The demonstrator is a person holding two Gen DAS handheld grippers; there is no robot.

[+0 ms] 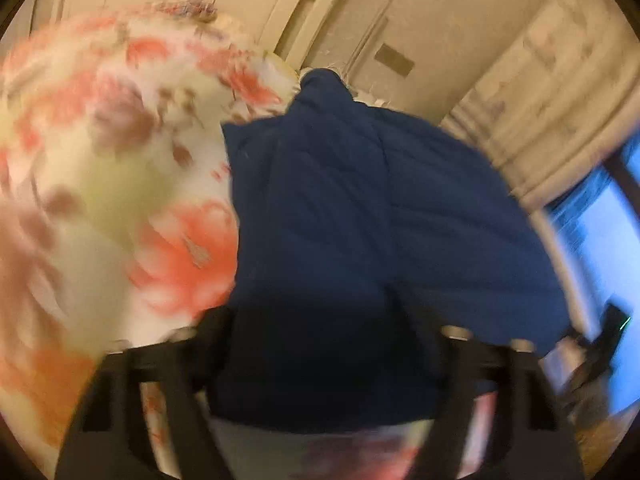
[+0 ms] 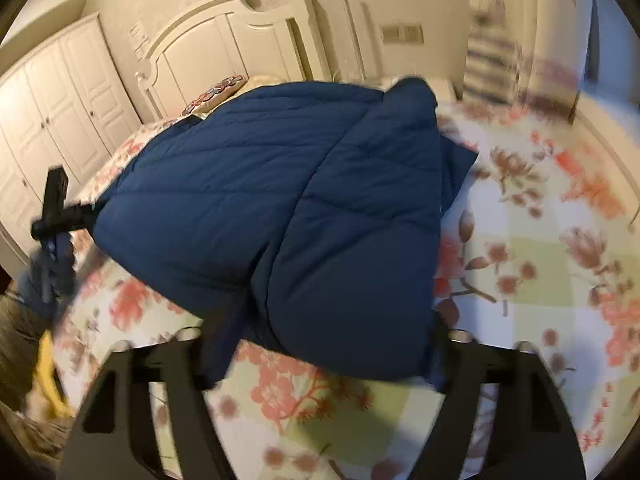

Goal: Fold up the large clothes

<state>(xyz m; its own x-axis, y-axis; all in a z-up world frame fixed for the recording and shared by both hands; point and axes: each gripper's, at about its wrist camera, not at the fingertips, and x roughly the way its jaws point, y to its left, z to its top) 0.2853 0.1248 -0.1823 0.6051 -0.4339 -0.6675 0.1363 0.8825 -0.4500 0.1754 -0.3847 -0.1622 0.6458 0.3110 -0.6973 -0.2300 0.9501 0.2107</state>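
A large navy quilted jacket (image 2: pixel 280 200) lies in a folded bundle on a bed with a floral sheet (image 2: pixel 540 260). In the right wrist view its near edge sits between the fingers of my right gripper (image 2: pixel 320 344), whose jaws stand wide apart around the fabric. The left gripper (image 2: pixel 60 216) shows at the jacket's far left corner, held by a gloved hand. In the left wrist view the jacket (image 1: pixel 360 220) fills the centre and hangs between the fingers of my left gripper (image 1: pixel 320 332), hiding the fingertips. That view is blurred.
A white headboard (image 2: pixel 224 40) and pillows (image 2: pixel 224 92) are at the far end of the bed. White wardrobe doors (image 2: pixel 52 112) stand at the left. A curtain and window (image 1: pixel 592 208) are at the right in the left wrist view. Floral sheet (image 1: pixel 120 160) lies left of the jacket.
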